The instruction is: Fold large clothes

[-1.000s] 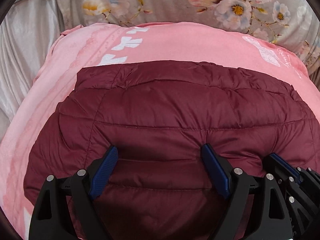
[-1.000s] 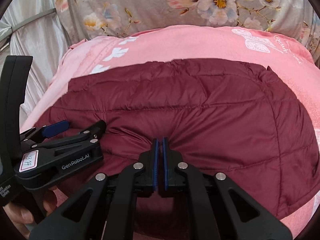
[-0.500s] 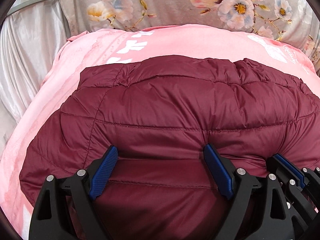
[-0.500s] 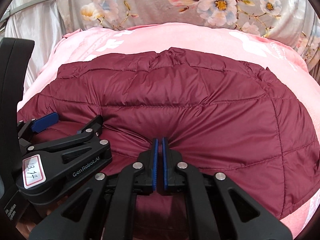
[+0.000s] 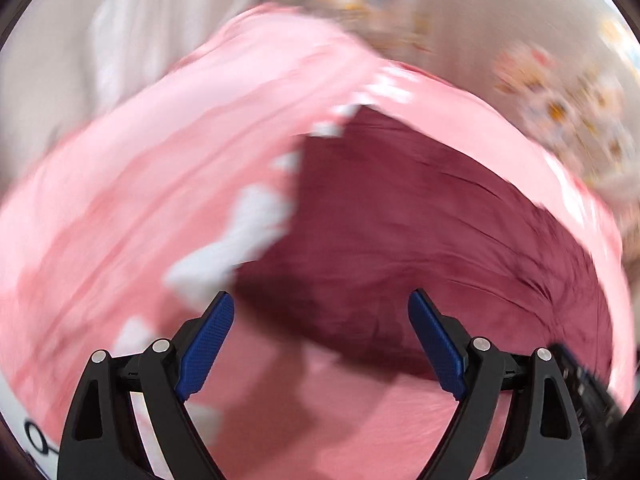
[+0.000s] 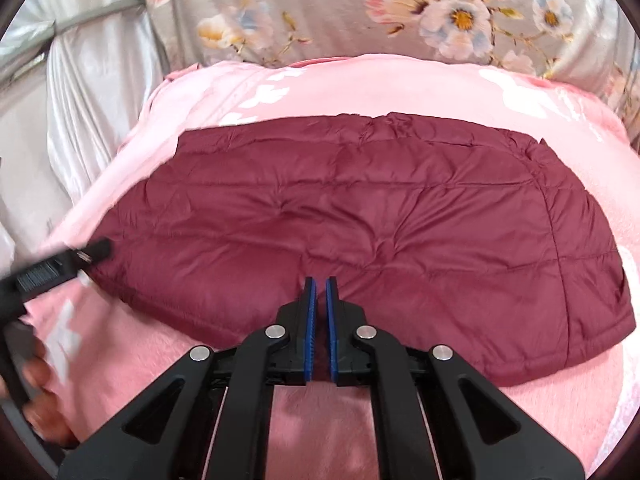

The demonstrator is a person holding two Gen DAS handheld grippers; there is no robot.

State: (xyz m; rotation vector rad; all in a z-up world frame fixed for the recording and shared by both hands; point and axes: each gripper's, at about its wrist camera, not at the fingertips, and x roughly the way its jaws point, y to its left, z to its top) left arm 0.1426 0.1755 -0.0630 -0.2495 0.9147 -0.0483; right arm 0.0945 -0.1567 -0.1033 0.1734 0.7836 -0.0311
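Note:
A dark red quilted puffer jacket [image 6: 360, 216] lies folded flat on a pink blanket [image 6: 360, 92]. My right gripper [image 6: 319, 292] sits at the jacket's near edge with its blue pads almost together and a thin empty gap between them; whether it pinches any cloth is unclear. My left gripper [image 5: 320, 320] is open and empty, just off the jacket's [image 5: 420, 240] near left corner; that view is motion-blurred. In the right wrist view the left gripper [image 6: 92, 252] shows blurred at the jacket's left edge, with a hand below it.
The pink blanket [image 5: 140, 200] with white markings covers the bed around the jacket. A grey floral sheet [image 6: 360, 12] lies behind it. Shiny silver fabric [image 6: 80, 100] hangs at the left.
The jacket now lies flat on the blanket. My left gripper has swung away to the left, off the jacket. My right gripper has drawn back to the jacket's near edge.

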